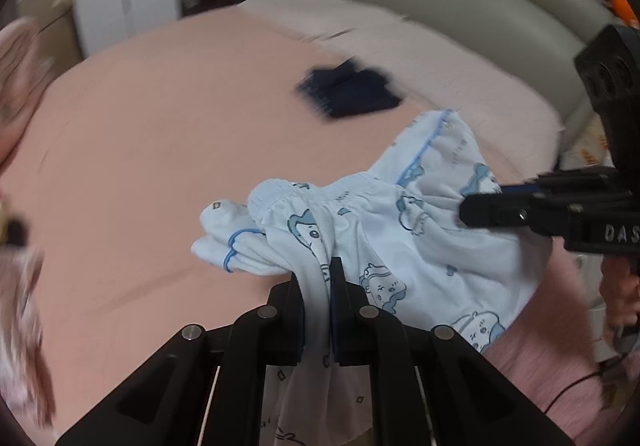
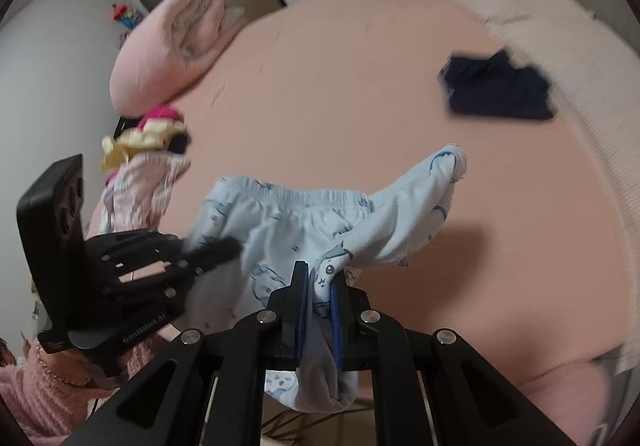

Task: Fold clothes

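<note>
Light blue child's pants (image 1: 400, 230) with cartoon prints and an elastic waistband hang in the air above the pink bed. My left gripper (image 1: 316, 278) is shut on the cloth near the waistband. My right gripper (image 2: 318, 282) is shut on another part of the same pants (image 2: 296, 221). In the left wrist view the right gripper (image 1: 472, 211) comes in from the right and pinches the cloth. In the right wrist view the left gripper (image 2: 228, 246) comes in from the left. One leg (image 2: 432, 185) hangs out to the right.
A folded dark navy garment (image 1: 348, 89) lies on the pink bed sheet (image 1: 160, 149), and shows in the right wrist view (image 2: 498, 87). A pile of mixed clothes (image 2: 148, 149) and a pink pillow (image 2: 168, 45) sit at the left. A beige blanket (image 2: 560, 45) covers the far side.
</note>
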